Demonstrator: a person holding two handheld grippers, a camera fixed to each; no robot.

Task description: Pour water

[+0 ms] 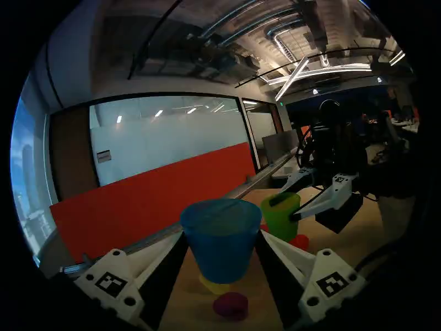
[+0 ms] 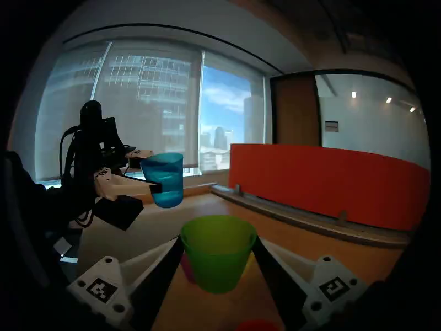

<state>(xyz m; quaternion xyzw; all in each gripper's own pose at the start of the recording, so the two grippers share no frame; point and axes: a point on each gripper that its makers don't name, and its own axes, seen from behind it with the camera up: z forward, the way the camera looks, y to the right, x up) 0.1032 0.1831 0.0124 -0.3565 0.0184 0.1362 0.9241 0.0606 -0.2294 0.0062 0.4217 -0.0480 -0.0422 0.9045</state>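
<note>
Your left claw (image 1: 221, 234) grips the blue cup (image 1: 221, 251), both fingers pressed on its sides, lifted off the tabletop (image 1: 187, 309). Below it lie a yellow piece (image 1: 214, 286) and a dark red piece (image 1: 231, 305). Your right claw (image 2: 219, 243) clamps the green cup (image 2: 219, 267) the same way. The two cups hang near each other, not touching. Farther back, an orange partition (image 2: 331, 176) runs along the tabletop's edge
</note>
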